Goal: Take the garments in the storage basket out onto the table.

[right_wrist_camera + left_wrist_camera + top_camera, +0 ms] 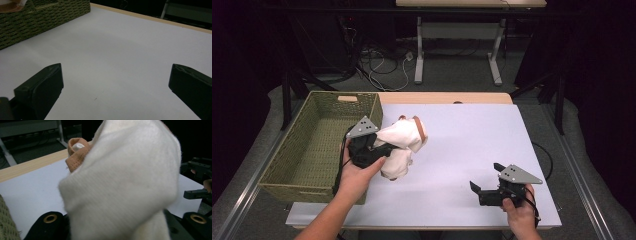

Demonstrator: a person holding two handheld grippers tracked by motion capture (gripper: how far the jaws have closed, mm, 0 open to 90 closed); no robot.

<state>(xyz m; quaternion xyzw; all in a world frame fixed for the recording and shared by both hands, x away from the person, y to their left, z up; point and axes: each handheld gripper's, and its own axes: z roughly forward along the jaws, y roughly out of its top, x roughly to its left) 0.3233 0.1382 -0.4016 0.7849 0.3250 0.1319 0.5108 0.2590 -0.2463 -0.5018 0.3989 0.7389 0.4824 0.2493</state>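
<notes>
Table, white top: your work surface, with the woven basket standing at its left edge, open side up and nothing visible inside.

White garment with a tan collar band: bunched, lifted clear of the table just right of the basket's near right corner. Most of it hangs loose beyond the grip. Judged risk: if you swing it toward the basket, the dangling part can catch on the near rim and drape over the wall rather than drop in. Carry it high over the rim before lowering.

Left gripper: jaws drawn in narrow and clamped on a fold of the white garment; in the left gripper view the cloth covers the gap between the jaws. The bite looks to be on a thick, soft bundle, so layers could slide out under their own weight; a quick move would make that worse.

Right gripper: jaws wide apart, nothing between them, held low over bare table near the front right, well apart from the cloth. It cannot catch a slip from there. Bring it closer if the bundle sags.
</notes>
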